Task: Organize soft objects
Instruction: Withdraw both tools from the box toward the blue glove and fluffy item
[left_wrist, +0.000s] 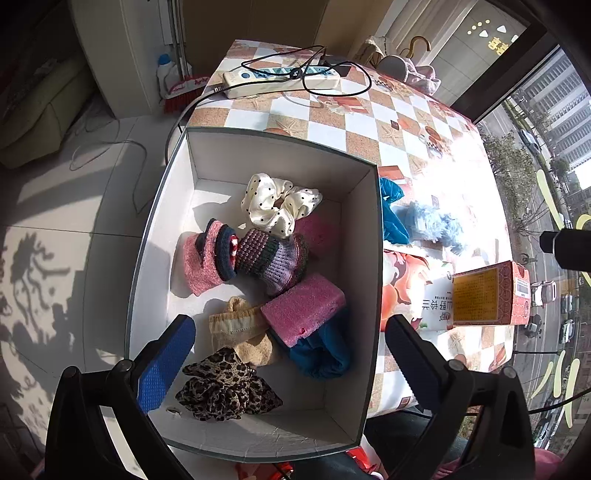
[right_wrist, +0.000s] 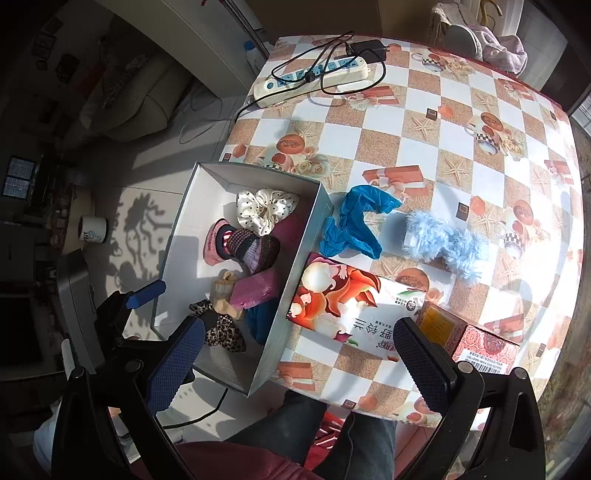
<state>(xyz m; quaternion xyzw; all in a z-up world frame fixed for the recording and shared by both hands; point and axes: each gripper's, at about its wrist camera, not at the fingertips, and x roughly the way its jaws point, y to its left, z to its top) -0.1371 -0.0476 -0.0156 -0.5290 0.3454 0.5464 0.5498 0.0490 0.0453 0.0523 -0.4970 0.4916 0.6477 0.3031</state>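
Scrunchies, socks and pink sponge fill the box; both grippers' fingers gape wide, empty.

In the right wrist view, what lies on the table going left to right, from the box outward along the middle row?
Box → blue cloth → fluffy light-blue piece.

Leopard-print scrunchie, pink sponge, checked tablecloth
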